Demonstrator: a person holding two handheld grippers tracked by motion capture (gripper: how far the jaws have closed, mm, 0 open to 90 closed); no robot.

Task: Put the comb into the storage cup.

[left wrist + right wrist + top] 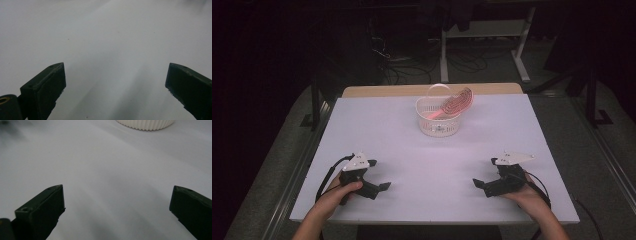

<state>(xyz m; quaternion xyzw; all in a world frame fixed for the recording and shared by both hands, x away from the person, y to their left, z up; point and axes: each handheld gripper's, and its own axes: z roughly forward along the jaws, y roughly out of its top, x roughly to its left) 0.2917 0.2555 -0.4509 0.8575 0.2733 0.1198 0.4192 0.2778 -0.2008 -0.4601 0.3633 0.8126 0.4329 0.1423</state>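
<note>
Tool (117,202) view: basket (145,124) base; overhead, hairbrush (455,104) inside.

White slotted basket (439,120) sits on the white table (412,150), pink hairbrush (455,104) leaning in it, bristle head poking over the basket's right rim. Left gripper (382,187) rests well nearer the person than the basket, to its left; right gripper (477,183) likewise, to its right (both held by hands, tips pointing inward).
</note>
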